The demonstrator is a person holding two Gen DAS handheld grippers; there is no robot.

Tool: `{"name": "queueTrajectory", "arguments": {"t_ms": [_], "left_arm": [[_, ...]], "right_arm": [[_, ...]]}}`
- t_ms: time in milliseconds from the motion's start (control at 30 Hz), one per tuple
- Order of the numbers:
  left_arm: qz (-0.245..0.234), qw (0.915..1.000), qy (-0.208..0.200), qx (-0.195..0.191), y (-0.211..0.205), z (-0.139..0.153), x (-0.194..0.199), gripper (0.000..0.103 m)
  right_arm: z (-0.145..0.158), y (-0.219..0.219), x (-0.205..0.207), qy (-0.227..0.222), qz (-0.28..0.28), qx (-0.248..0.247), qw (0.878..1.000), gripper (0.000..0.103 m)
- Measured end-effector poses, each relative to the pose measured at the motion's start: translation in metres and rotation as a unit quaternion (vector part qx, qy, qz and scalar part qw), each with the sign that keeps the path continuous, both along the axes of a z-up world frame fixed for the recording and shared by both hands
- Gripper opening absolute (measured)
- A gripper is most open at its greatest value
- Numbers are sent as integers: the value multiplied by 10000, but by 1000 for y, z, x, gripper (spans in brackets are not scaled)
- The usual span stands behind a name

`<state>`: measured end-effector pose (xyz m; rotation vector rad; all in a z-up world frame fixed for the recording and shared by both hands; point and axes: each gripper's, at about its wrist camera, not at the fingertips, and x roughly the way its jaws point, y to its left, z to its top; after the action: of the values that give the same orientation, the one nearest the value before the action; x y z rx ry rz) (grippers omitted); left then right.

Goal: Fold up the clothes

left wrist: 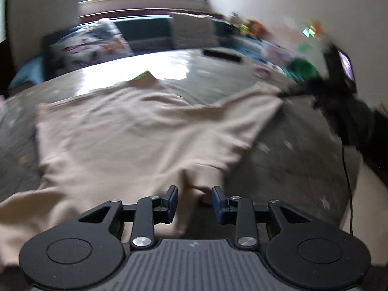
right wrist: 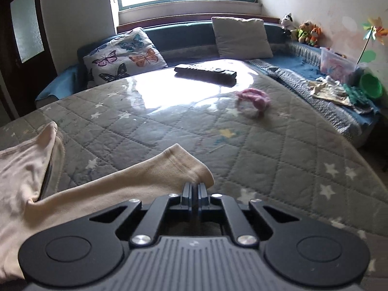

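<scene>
Looking along the left gripper (left wrist: 194, 202), its blue-padded fingers (left wrist: 172, 201) stand spread apart, a fold of the beige shirt (left wrist: 126, 131) lying between them, ungripped. The shirt sprawls across the grey quilted bed (left wrist: 291, 150), blurred. From the right wrist, the right gripper (right wrist: 195, 191) has its fingers pressed together, pinching the shirt's sleeve cuff (right wrist: 184, 167). Beyond the cuff lie a pink hair tie (right wrist: 253, 99) and a black remote (right wrist: 205, 71).

Motion blur smears the left view: toys (left wrist: 252, 28) at one o'clock unreadable. The shirt (left wrist: 126, 131) runs off at eight o'clock.
</scene>
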<state>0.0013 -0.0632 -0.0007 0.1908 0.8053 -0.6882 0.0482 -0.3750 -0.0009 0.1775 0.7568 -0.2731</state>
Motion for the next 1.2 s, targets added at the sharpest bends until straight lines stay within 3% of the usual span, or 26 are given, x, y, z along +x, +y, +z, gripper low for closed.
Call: {"name": "queueTrajectory", "arguments": {"t_ms": [167, 333, 400, 500, 767, 900, 1000, 1100, 1200], "left_arm": [[-251, 9993, -167, 241, -16, -7, -5, 33], [-158, 9990, -184, 363, -27, -14, 1, 30], [-119, 9989, -187, 410, -31, -18, 3, 13], [-117, 9996, -82, 230, -31, -18, 5, 5], [-823, 9960, 330, -86, -24, -20, -18, 6], [-970, 9947, 312, -169, -14, -11, -25, 8], [-1108, 9935, 32, -241, -1, 6, -34, 9], [-819, 9960, -288, -214, 13, 22, -27, 9], [-312, 9985, -455, -21, 21, 22, -6, 9]], "right_arm": [[-6, -3, -3, 155, 15, -88, 9998, 4], [-4, -3, -3, 136, 55, -137, 9998, 4], [-3, -4, -3, 124, 60, -138, 9998, 4], [-3, -4, -4, 113, 68, -142, 9998, 4], [4, -10, -21, 83, 54, -390, 9992, 4], [0, -13, -28, 321, 121, -561, 9978, 5], [6, -14, -37, 342, 94, -779, 9963, 11], [21, -9, -47, 217, 279, -844, 9958, 14], [38, 11, -55, 34, 818, -770, 9937, 28]]}}
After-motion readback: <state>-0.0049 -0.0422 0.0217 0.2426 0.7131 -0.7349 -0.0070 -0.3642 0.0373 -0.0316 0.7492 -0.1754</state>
